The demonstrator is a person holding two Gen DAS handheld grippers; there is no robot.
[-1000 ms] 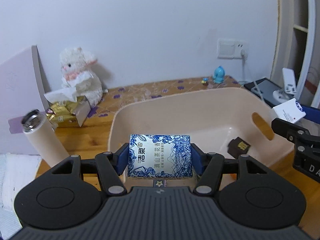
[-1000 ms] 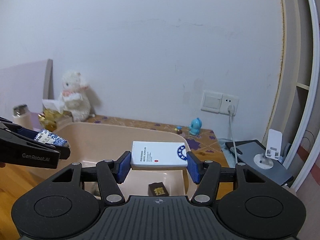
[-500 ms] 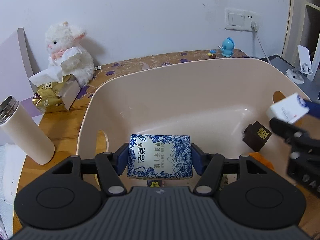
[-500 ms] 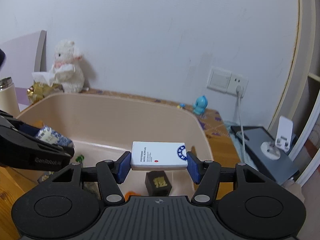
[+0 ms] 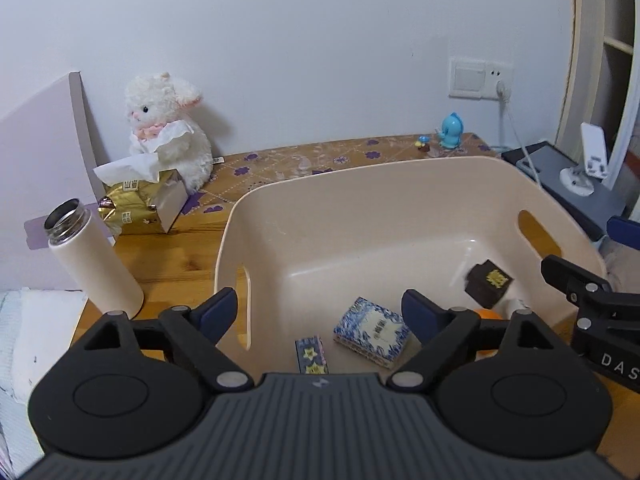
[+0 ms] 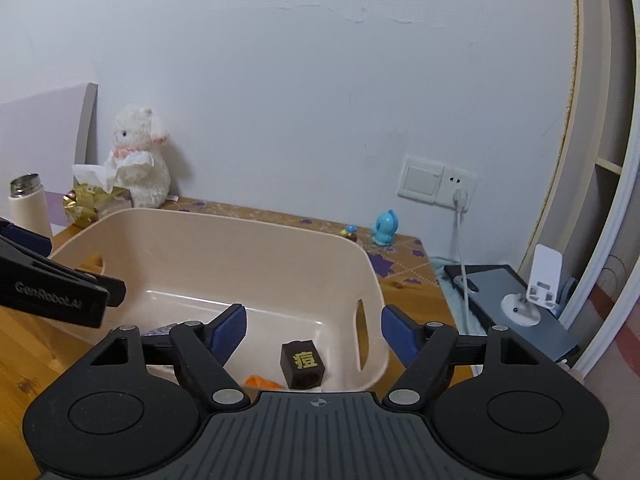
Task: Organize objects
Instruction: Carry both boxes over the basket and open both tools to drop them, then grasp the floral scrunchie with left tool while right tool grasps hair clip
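What moved: half a second ago the left gripper (image 5: pixel 318 310) squeezed the small blue-and-white patterned tissue pack (image 5: pixel 371 333), and the right gripper (image 6: pixel 313 322) squeezed a flat white card box. Now both have let go.
Left gripper: its jaws are spread wide, with nothing between them. It hangs over the near edge of the bin.
Right gripper: its jaws are wide apart too, and it holds nothing.
Bin: the big cream plastic bin with cut-out handles (image 5: pixel 400 184) sits on the wooden table (image 5: pixel 180 252).
Tissue pack: it lies tilted on the bin floor, just beside a little blue box with yellow stars (image 5: pixel 311 354).
Other things in the bin: a dark brown cube with a gold sign (image 6: pixel 302 364) and something small and orange (image 6: pixel 260 381) rest near the right wall.
Step now: the drop into the bin looks done for both hands.
Next move: I think the hands should lift away and go for something outside the bin, like the white metal bottle with its cap off (image 5: pixel 94 258). It is tall and could tip, so grab it gently around the middle.
Hard to see: the white card box does not show clearly. A white bit peeks out by the orange thing, but I cannot tell what it is. The gripper bodies hide the near part of the bin floor.
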